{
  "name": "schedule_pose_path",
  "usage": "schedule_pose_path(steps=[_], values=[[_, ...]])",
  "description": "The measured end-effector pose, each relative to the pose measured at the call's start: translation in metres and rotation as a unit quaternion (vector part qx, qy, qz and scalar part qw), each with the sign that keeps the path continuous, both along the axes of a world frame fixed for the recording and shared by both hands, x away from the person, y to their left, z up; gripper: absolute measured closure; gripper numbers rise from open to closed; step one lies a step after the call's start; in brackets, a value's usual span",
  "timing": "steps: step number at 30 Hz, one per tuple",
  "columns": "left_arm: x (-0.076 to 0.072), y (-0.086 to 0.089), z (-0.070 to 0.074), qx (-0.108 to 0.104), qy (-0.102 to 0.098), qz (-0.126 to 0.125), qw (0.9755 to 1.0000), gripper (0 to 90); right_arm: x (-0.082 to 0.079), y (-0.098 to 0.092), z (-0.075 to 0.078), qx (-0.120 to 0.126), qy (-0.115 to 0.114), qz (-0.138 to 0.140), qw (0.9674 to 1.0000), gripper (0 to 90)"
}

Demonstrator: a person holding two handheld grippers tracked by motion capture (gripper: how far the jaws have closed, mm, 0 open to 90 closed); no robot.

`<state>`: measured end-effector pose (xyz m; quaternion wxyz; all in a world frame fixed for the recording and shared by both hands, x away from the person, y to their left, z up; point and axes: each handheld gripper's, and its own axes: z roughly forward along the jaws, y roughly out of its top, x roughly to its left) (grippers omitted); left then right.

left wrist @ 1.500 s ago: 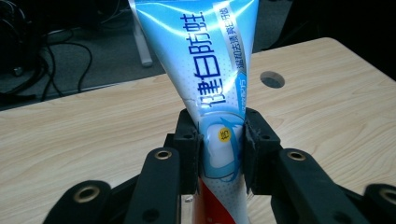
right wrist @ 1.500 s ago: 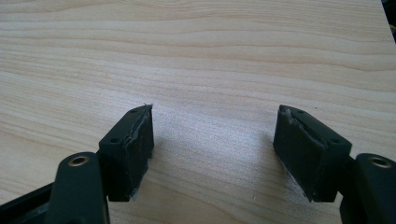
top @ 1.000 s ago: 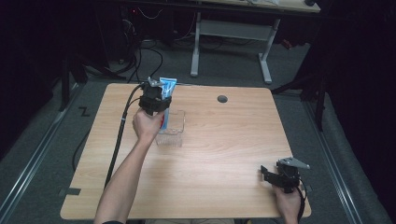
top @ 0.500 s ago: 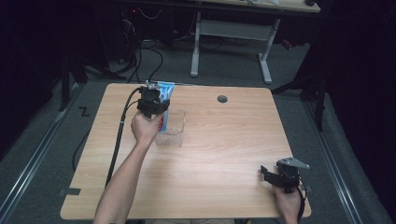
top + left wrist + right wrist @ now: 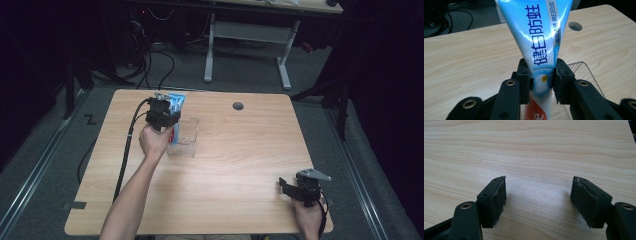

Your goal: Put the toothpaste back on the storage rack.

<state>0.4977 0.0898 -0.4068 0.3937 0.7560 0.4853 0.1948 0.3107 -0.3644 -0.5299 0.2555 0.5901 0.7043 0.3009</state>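
Toothpaste tube ends cut off; cap perhaps hidden.

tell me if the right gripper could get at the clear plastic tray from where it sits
Probably yes: the right gripper has open jaws, and bare wooden table lies between it and the clear plastic tray, though the left gripper holds a blue toothpaste tube over it.

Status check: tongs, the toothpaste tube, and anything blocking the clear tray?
Left tongs shut on toothpaste tube, held above clear tray. Right tongs open, nothing between them, low over table. Nothing seen blocking the tray.
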Motion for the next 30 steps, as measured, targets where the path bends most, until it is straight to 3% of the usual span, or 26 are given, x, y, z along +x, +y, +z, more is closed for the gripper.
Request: schedule_pose_path(steps=[20,30], values=[[-0.0043,0.0003,-0.0072,0.012,0.017,-0.005,0.9998,69.3,0.0002,0.0000,0.0000,-0.001,0.000,0.001,1.0000,29.0],[-0.0064,0.0043,-0.0096,0.005,0.020,0.000,0.9998,68.0,0.0003,0.0001,-0.0002,0.000,-0.001,0.001,1.0000,28.9]])
